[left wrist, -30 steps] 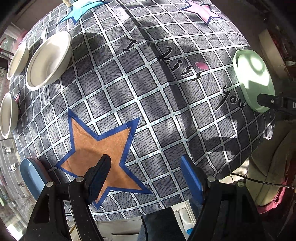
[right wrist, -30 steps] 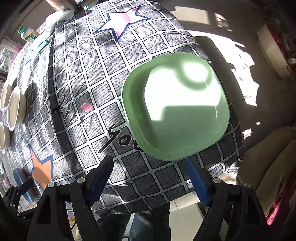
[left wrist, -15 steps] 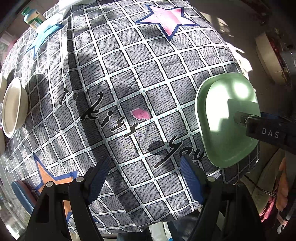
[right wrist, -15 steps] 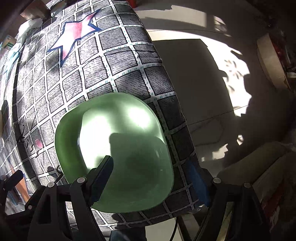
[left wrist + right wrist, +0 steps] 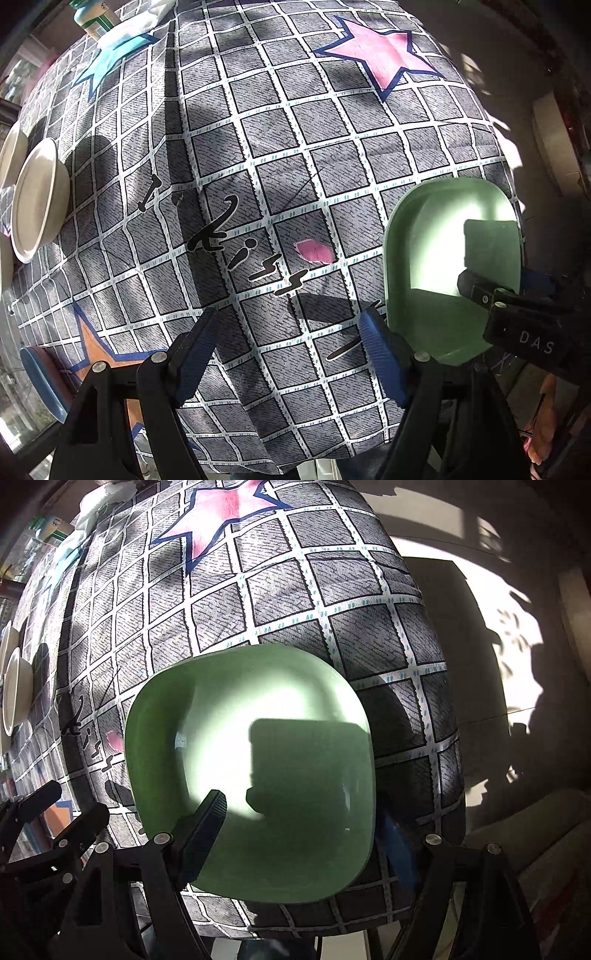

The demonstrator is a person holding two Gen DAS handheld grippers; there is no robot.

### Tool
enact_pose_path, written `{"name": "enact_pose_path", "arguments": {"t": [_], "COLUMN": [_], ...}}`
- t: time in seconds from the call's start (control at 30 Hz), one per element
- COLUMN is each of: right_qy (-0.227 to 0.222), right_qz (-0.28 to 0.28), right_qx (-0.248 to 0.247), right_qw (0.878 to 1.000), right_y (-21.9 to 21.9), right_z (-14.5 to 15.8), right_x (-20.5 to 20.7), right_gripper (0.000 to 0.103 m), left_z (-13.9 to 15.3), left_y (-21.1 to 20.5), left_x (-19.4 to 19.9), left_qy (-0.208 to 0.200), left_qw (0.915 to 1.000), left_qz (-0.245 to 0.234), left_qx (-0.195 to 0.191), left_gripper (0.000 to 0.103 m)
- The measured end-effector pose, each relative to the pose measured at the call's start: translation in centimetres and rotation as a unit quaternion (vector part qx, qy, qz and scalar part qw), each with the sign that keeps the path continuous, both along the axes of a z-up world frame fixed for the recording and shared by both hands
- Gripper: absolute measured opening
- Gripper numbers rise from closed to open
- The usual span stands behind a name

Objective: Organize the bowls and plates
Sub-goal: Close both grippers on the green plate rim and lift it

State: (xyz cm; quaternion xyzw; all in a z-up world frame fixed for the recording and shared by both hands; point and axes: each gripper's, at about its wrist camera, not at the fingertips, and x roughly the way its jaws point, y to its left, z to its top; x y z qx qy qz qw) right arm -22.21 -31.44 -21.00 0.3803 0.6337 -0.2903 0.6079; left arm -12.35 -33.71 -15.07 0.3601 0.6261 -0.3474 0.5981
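A pale green square plate [image 5: 258,760] lies on the checked tablecloth near the table's right edge; it also shows in the left wrist view [image 5: 443,258]. My right gripper [image 5: 303,834] is open around it, its left finger over the plate's near part and its right finger beyond the plate's right rim. My left gripper [image 5: 288,347] is open and empty over the cloth, just left of the plate. Two white bowls [image 5: 37,206] sit at the table's far left. A blue plate [image 5: 40,384] lies at the near left edge.
The grey checked tablecloth [image 5: 258,147] has a pink star, an orange star and black lettering. A green-capped bottle [image 5: 92,18] and a white cloth stand at the far edge. The floor [image 5: 498,627] drops off right of the table.
My right gripper has moved forward over the green plate so its fingers now straddle it. My left gripper has swung right across the table towards the plate.
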Motion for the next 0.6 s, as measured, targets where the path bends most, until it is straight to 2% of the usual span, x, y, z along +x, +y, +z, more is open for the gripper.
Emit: {"name": "enact_pose_path", "arguments": {"t": [0.17, 0.3, 0.4, 0.47, 0.5, 0.6], "right_qy": [0.013, 0.023, 0.040, 0.032, 0.026, 0.029], "right_qz": [0.005, 0.018, 0.033, 0.045, 0.051, 0.069], "right_qx": [-0.008, -0.012, -0.024, -0.022, -0.016, -0.017], "right_qw": [1.000, 0.999, 0.998, 0.998, 0.998, 0.997], "right_y": [-0.9, -1.4, -1.5, -1.2, -0.9, 0.0], "right_z": [0.2, -0.2, -0.6, -0.3, 0.0, 0.2], "right_x": [-1.6, -2.3, -2.2, -1.9, -1.6, -0.7], "right_gripper": [0.081, 0.079, 0.067, 0.042, 0.036, 0.033], "left_z": [-0.9, -2.6, -3.9, -4.2, -4.2, -3.5], "left_y": [-1.6, -3.0, -3.8, -3.6, -3.5, -2.8], "left_x": [-1.8, -2.5, -2.9, -3.1, -3.1, -2.8], "left_qy": [0.000, -0.002, 0.006, 0.014, 0.013, 0.015], "left_qw": [0.9997, 0.9993, 0.9991, 0.9993, 0.9993, 0.9985], "left_qz": [-0.024, -0.038, -0.038, -0.032, -0.033, -0.052], "left_qx": [-0.006, 0.007, 0.018, 0.012, 0.010, 0.004], "left_gripper": [0.080, 0.080, 0.080, 0.074, 0.072, 0.054]}}
